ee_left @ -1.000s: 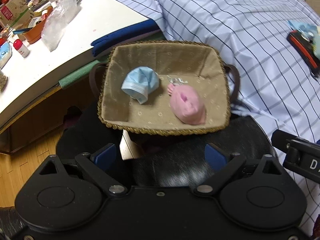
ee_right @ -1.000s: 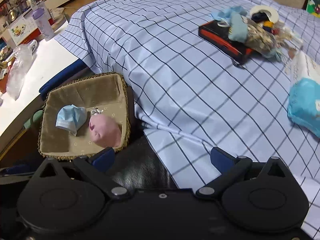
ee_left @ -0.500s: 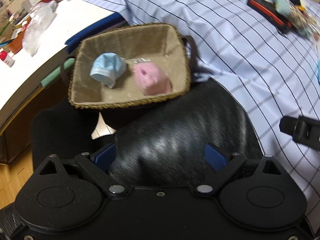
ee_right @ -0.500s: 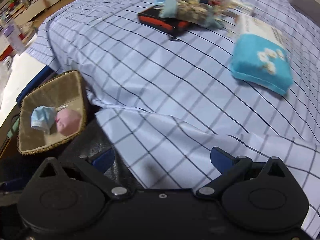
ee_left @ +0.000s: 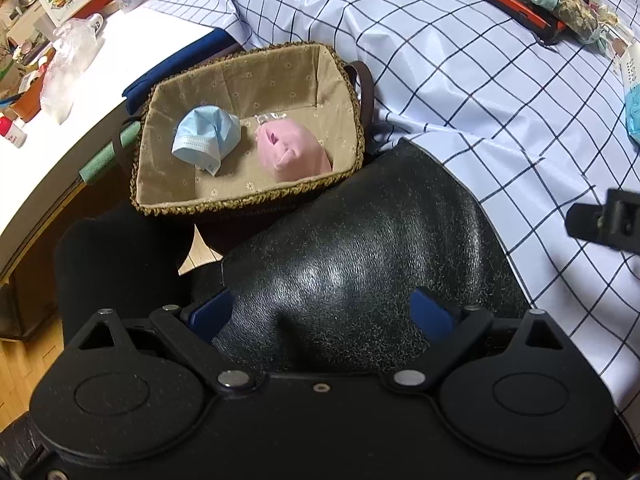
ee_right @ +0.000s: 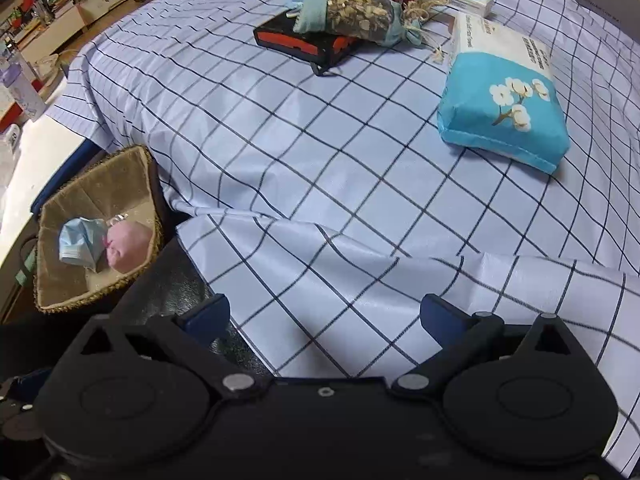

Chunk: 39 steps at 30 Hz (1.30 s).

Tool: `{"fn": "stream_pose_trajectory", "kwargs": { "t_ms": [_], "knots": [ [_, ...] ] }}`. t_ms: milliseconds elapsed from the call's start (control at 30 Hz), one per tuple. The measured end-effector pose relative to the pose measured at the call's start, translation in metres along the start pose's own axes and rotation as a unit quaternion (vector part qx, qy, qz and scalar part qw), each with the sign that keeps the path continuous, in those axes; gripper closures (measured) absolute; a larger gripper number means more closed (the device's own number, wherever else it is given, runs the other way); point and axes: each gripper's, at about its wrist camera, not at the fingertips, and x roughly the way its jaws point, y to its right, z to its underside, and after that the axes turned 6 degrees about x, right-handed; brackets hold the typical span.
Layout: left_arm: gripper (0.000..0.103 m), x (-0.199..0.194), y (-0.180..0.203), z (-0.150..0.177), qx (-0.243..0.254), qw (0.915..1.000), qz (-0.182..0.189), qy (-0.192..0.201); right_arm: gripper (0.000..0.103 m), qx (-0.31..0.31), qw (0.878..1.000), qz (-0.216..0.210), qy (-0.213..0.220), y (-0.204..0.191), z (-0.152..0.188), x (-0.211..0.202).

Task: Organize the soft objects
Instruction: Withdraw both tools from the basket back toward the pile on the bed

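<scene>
Our left gripper (ee_left: 322, 314) and right gripper (ee_right: 324, 318) both gape wide, empty; blue face mask (ee_left: 207, 136) and pink cloth (ee_left: 294, 155) lie in our wicker basket (ee_left: 248, 199).

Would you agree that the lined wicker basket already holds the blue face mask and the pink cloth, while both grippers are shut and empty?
Not quite: the left gripper and right gripper are open, as each wrist view shows. The rest stands: the basket holds the blue face mask and the pink cloth.
</scene>
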Motion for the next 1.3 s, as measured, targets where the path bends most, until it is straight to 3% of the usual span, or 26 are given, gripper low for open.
{"fn": "stream_pose_trajectory", "kwargs": {
  "t_ms": [367, 900, 1133, 1300],
  "knots": [
    [0.01, -0.004, 0.011, -0.021, 0.029, 0.9995, -0.003, 0.014, 0.002, 0.047, 0.997, -0.017, 0.057, 0.034, -0.06, -0.03],
    [0.01, -0.002, 0.056, -0.071, 0.076, 0.9966, 0.013, 0.031, 0.003, 0.155, 0.978, 0.036, 0.135, 0.134, -0.197, -0.016],
    [0.01, -0.001, 0.08, -0.1, 0.093, 0.9943, 0.015, 0.05, 0.009, 0.174, 0.979, 0.016, 0.103, 0.153, -0.263, 0.027],
    [0.01, 0.002, 0.092, -0.122, 0.093, 0.994, 0.024, 0.053, 0.026, 0.148, 0.987, 0.011, 0.058, 0.148, -0.289, 0.064]
  ]
}}
